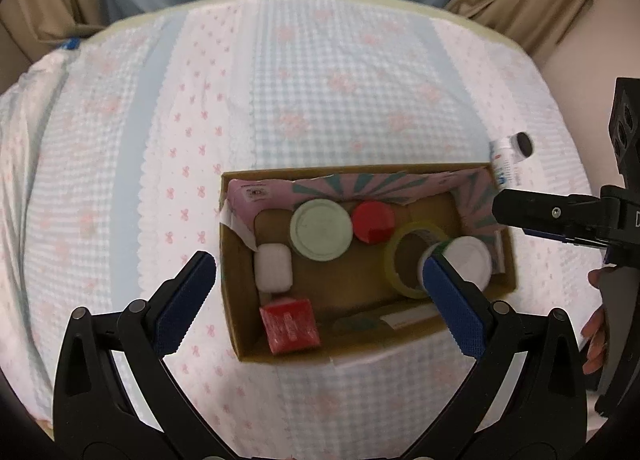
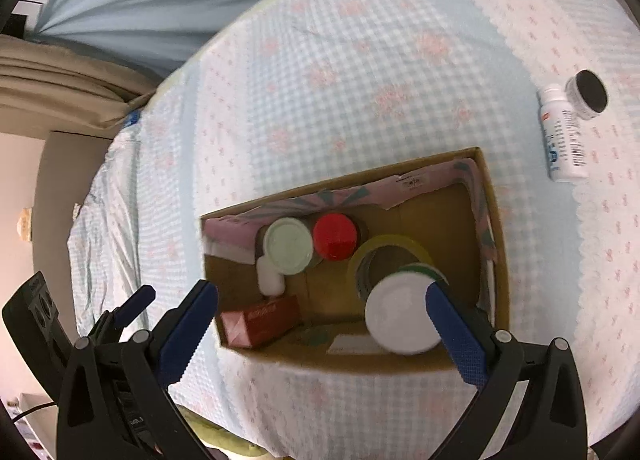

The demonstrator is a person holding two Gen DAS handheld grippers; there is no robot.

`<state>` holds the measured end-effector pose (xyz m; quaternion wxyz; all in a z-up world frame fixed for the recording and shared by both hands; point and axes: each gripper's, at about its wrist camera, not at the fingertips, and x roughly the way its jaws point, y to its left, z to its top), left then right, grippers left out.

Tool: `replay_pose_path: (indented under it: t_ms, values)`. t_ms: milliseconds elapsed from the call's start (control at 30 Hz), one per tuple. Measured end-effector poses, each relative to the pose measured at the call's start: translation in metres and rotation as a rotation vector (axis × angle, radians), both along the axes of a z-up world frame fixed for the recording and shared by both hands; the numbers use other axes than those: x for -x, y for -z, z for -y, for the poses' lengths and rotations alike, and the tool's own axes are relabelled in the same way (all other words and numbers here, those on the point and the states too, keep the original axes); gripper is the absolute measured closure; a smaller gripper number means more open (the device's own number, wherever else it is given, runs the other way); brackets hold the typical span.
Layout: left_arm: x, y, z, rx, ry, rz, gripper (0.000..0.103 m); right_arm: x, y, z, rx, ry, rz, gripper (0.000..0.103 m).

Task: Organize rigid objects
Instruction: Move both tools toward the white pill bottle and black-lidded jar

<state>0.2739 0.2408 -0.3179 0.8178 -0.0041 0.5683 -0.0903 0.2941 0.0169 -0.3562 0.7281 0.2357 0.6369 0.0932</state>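
Your table (image 2: pixel 400 59) carries one cardboard box (image 2: pixel 496 227) holding six things: one tape roll (image 2: pixel 362 256), three lidded jars, white (image 2: pixel 400 312), pale green (image 2: pixel 289 246) and red (image 2: pixel 335 236), one red carton (image 2: pixel 260 320) and one white case (image 2: pixel 269 280). Outside the box lie one white bottle (image 2: pixel 564 139) and one black-capped jar (image 2: pixel 588 93), touching. Both your left claw (image 1: pixel 320 300) and right claw (image 2: pixel 320 324) stand apart, holding nothing.

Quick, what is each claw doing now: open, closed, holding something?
Left claw: open, holding nothing.
Right claw: open, holding nothing.
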Motion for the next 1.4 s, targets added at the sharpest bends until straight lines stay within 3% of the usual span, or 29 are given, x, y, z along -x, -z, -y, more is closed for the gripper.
replay_pose_path:
  t_ms: [233, 467, 700, 933, 1167, 1400]
  values:
    - [0.031, -0.037, 0.018, 0.033, 0.015, 0.046, 0.0, 0.04, -0.049, 0.021, 0.016, 0.022, 0.112, 0.0]
    - [0.058, -0.06, 0.053, 0.061, 0.014, 0.069, 0.0, 0.085, -0.08, 0.07, 0.058, 0.015, 0.125, 0.0]
    - [0.073, -0.076, 0.12, 0.071, -0.005, 0.101, 0.0, 0.116, -0.105, 0.144, 0.184, -0.034, 0.203, 0.0]
    - [0.081, -0.082, 0.204, 0.051, -0.11, 0.165, 0.0, 0.109, -0.115, 0.223, 0.3, -0.193, 0.297, 0.0]
    - [0.056, -0.051, 0.275, 0.04, -0.131, 0.127, 0.0, 0.078, -0.096, 0.286, 0.374, -0.306, 0.352, 0.0]
    - [0.0, 0.021, 0.328, 0.07, -0.096, 0.059, 0.0, 0.045, -0.045, 0.317, 0.372, -0.412, 0.477, 0.0]
